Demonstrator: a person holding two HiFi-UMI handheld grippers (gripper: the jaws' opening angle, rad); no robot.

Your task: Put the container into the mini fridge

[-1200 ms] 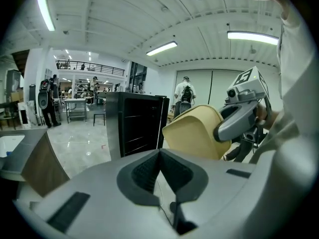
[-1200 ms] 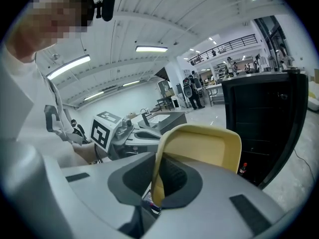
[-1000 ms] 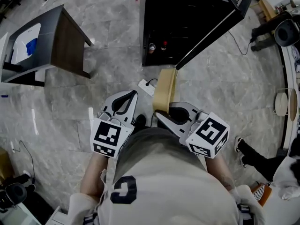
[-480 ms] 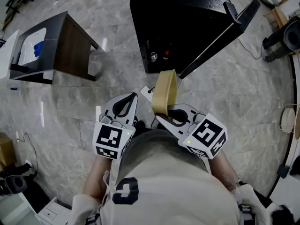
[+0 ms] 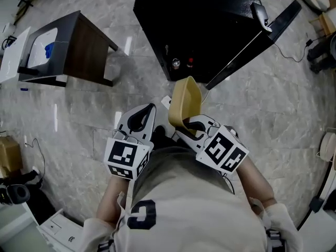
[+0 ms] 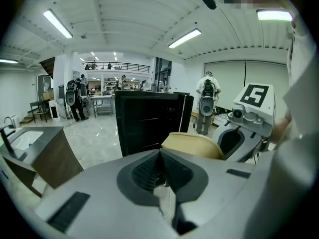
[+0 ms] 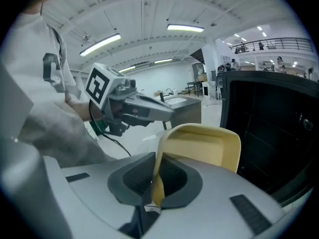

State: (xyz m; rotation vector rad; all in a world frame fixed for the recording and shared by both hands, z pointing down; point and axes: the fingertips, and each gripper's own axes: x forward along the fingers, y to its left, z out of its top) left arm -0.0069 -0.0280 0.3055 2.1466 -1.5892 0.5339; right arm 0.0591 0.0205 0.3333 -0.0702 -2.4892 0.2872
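in its own view the right gripper [image 7: 155, 183] had its fingers clamped on the wall of the yellow container [image 7: 199, 148], the left gripper [image 6: 160, 171] had its fingers shut on nothing, and only the head view showed the open mini fridge [image 5: 199, 30] just ahead.

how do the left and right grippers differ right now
The left gripper is shut on nothing; the right gripper is shut on the wall of the yellow container. The left gripper points straight ahead; the right gripper angles inward. Both face the open black mini fridge.
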